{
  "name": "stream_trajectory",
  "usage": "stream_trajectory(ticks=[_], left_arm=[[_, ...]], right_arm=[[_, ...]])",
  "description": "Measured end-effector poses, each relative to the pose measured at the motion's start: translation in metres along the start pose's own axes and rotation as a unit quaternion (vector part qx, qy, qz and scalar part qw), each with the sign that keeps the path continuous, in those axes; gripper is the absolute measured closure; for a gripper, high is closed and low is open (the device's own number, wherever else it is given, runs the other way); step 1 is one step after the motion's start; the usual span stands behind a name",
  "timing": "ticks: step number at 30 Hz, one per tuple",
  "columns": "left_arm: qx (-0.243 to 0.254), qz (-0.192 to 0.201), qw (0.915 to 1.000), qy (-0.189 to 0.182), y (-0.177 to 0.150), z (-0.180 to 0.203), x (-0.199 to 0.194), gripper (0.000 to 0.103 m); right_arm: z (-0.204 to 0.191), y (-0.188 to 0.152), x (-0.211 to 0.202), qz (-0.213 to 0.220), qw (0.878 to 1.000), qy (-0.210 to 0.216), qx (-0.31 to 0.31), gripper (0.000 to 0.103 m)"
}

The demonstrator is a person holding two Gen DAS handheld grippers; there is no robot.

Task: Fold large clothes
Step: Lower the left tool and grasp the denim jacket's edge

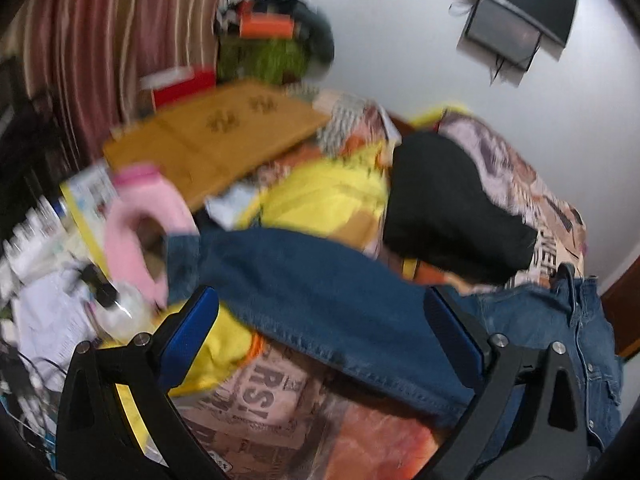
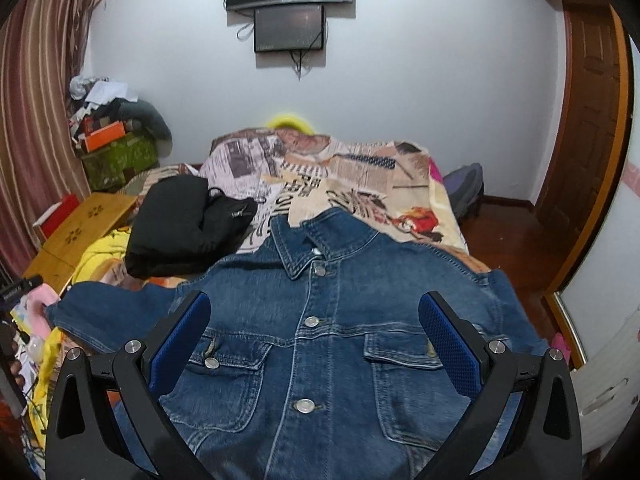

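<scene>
A blue denim jacket (image 2: 320, 340) lies front up and buttoned on the bed, collar toward the far wall. Its left sleeve (image 2: 104, 308) stretches out to the left. My right gripper (image 2: 316, 344) hovers open and empty over the jacket's chest, its blue pads (image 2: 180, 344) astride the two pockets. In the left wrist view, which is blurred, my left gripper (image 1: 320, 344) is open and empty over the outstretched sleeve (image 1: 312, 304), which runs across between the fingers. The jacket body (image 1: 560, 332) lies at right.
A newspaper-print bedcover (image 2: 360, 176) covers the bed. A black garment (image 2: 188, 224) lies left of the collar, yellow cloth (image 1: 320, 196) beside it. A wooden lap table (image 2: 80, 228), a pink bottle (image 1: 140, 228) and clutter crowd the left. A door (image 2: 592, 128) stands right.
</scene>
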State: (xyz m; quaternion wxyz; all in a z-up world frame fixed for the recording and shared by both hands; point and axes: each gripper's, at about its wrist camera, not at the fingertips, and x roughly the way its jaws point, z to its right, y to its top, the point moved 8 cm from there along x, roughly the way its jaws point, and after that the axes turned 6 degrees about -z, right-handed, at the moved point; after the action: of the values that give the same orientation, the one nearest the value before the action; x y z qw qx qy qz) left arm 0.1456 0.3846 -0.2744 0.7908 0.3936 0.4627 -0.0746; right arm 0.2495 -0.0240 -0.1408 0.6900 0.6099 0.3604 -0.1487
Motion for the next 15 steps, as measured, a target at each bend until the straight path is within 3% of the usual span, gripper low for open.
stream_trajectory(ticks=[4,7,13,15], left_arm=[[-0.062,-0.095,0.9916,-0.063,-0.019,-0.02,0.046,0.013],[-0.099,-0.14,0.9815,-0.087,-0.032,-0.027,0.068,0.024],[-0.146,-0.149,0.9708,-0.119,-0.031,-0.039,0.089,0.039],[-0.151,-0.141,0.9725,-0.107,-0.023,-0.043,0.097,0.054]], right_arm=[[-0.004,-0.001,0.015,-0.021,1.0,0.006,0.006,0.0],[-0.006,-0.002,0.021,-0.034,0.999,0.009,0.009,0.0],[-0.005,-0.004,0.027,-0.045,0.999,-0.004,0.005,0.0],[-0.003,-0.005,0.028,-0.048,0.999,-0.006,0.006,0.0]])
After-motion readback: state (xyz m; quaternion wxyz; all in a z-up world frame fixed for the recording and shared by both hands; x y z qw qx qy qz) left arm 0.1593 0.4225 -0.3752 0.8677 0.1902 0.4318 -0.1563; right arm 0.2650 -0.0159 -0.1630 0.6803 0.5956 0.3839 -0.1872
